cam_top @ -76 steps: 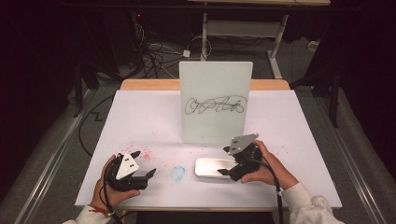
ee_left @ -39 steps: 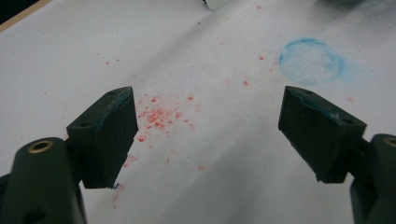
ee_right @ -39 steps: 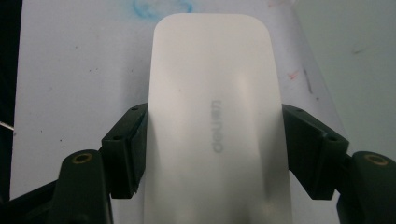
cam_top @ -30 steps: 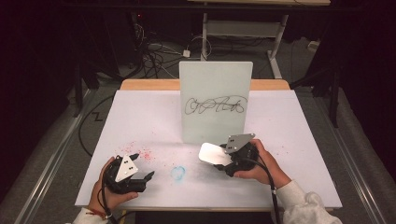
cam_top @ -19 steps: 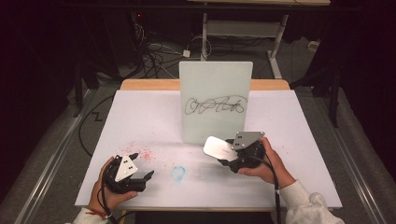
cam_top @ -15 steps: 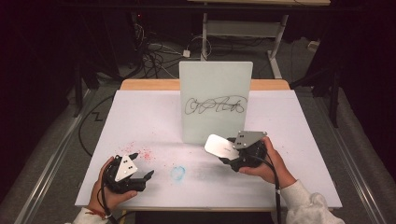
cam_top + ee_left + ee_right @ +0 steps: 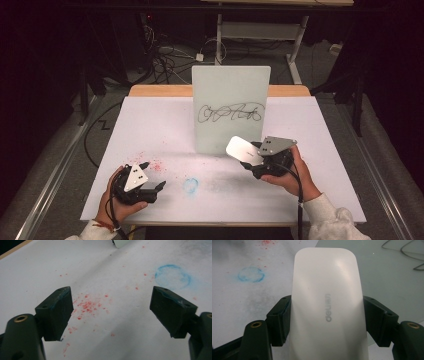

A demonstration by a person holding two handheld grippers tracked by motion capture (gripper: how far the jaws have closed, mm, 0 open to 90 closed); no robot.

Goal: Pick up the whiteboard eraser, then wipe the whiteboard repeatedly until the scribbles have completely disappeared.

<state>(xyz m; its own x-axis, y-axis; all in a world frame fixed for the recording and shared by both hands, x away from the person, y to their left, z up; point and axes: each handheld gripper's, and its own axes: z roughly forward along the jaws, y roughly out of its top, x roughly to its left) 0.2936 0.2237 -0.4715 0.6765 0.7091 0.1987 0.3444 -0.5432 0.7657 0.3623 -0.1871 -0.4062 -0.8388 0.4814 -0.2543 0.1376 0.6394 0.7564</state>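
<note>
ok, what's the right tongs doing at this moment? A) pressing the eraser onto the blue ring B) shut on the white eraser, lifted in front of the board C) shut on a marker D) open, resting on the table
B: the right tongs clamp the white eraser from both sides, and the high view shows it held off the table just in front of the scribbled whiteboard, away from the blue ring.
</note>
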